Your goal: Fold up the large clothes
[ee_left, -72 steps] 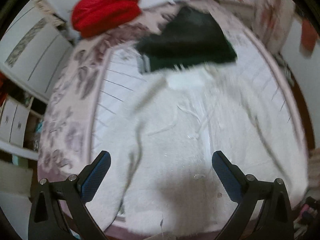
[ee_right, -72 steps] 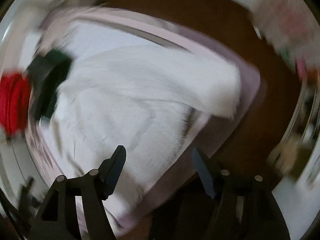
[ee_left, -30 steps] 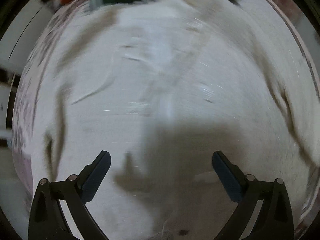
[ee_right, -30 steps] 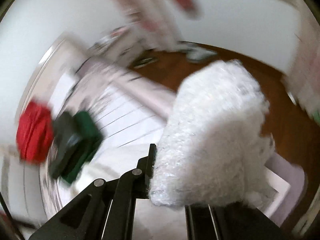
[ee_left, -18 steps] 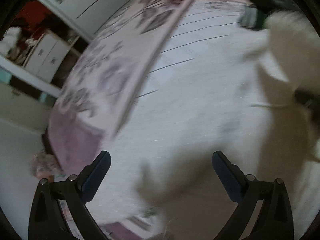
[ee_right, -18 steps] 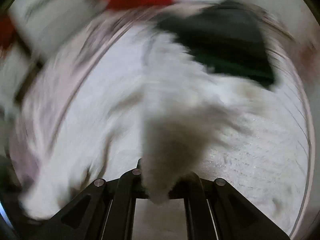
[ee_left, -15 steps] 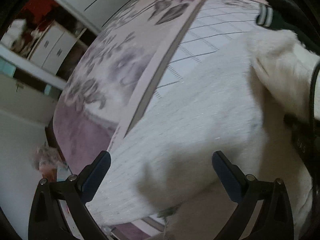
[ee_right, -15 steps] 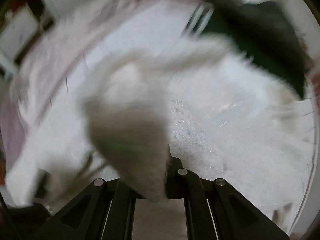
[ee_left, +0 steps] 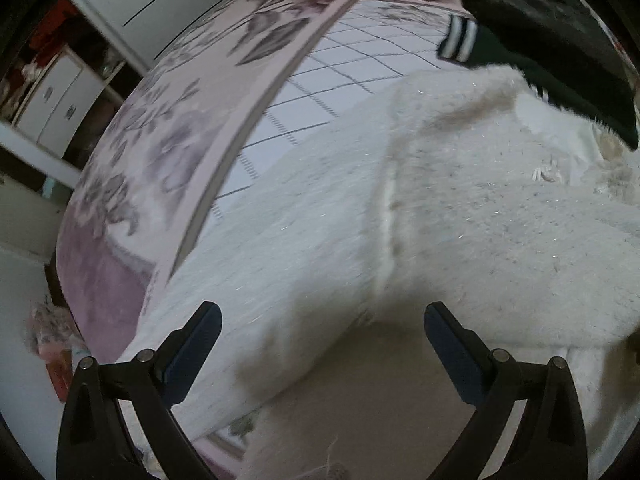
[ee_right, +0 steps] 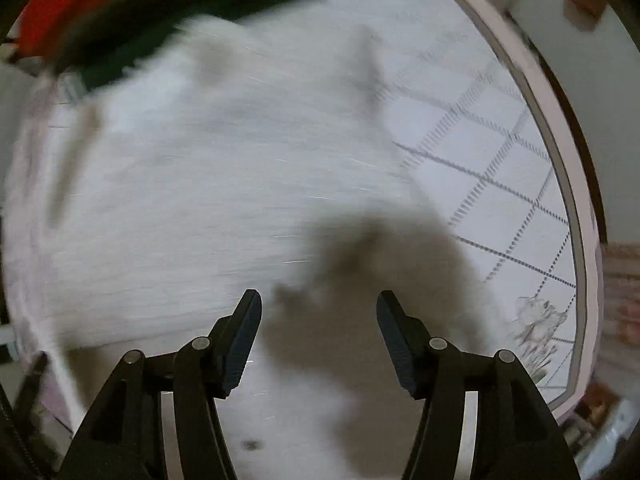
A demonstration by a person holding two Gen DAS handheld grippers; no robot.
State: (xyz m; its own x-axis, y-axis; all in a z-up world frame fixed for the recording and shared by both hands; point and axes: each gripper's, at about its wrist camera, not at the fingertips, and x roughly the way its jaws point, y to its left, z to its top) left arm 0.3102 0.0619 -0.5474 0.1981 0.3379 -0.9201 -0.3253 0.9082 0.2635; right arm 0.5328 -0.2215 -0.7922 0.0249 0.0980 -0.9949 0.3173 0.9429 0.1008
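Covering most of the bed (ee_left: 344, 76) is a pale quilt with a grid of thin dark lines, bordered by a pink band and, on the left side, a wide strip printed with purple flowers. Beyond that edge in the left wrist view stand a white wardrobe (ee_left: 168, 4) and a low white drawer unit (ee_left: 60, 96) with small handles; what the drawers hold cannot be seen. In the right wrist view the far rim of the bed curves past a plain pale wall, with a strip of dark wood floor between them.

The fluffy white garment (ee_left: 460, 216) lies spread on the quilt, filling the middle of both views, with one fold of it lying across the body and a straight seam running down it. At its upper end a folded dark green garment (ee_left: 560, 60) with a white-striped cuff lies partly over the white fleece, and a red garment (ee_right: 60, 4) shows just behind that.

The left tool (ee_left: 320, 344) hovers above the near edge of the white garment, fingers spread wide and nothing between them. The right tool (ee_right: 318, 316) has just been opening; its fingers stand apart above the fleece, with nothing between them, and its shadow falls on the cloth below.
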